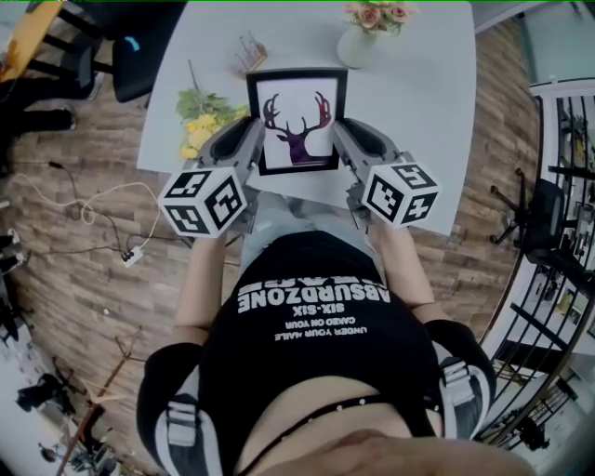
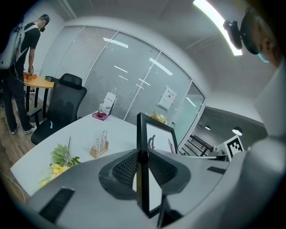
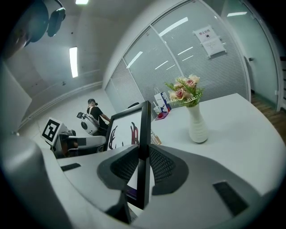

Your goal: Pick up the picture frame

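Office/meeting rm: glass partition walls w/ blinds, black swivel chair, big white bench, strip ceiling light, notice sheet on glass, wood-look floor

A black picture frame shows a dark, seemingly purple antlered head on white; white vase, pink flowers; pale grey table; brown wood-grain floor.

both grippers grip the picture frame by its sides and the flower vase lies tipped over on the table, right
No: the vase stands upright on the table, as the right gripper view shows. The left gripper and right gripper do grip the picture frame by its sides.
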A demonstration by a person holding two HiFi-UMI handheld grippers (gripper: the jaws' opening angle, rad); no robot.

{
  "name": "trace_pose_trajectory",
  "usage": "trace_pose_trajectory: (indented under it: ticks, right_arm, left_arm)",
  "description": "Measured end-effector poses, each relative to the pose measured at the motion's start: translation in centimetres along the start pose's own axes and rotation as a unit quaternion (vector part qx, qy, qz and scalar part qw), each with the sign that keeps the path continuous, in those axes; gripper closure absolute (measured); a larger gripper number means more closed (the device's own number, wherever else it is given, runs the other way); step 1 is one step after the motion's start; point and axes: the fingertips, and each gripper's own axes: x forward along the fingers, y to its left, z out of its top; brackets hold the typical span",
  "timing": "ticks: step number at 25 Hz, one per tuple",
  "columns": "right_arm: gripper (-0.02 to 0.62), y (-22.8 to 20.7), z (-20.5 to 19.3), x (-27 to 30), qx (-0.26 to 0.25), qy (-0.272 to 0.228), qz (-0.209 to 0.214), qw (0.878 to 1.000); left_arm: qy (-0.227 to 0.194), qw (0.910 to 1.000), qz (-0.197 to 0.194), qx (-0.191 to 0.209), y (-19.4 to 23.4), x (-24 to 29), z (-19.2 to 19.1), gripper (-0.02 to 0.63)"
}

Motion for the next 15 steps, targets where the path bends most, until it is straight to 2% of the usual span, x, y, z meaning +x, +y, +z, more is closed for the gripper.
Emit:
trace_pose_trajectory:
  ticks: [9,15]
  right_arm:
    - [0.511,1.1,1.2,-1.5,-0.014,-0.025,0.010,1.000]
    - [0.511,1.6,0.8,-1.7,-0.014,-0.022,0.015,1.000]
  left_arm:
    - [-0.011,0.9999,-0.005,0.000,-0.8,-1.0,0.6,0.522]
    - [-0.016,0.9999,-0.002,0.002,-0.9,-1.5,0.7,0.522]
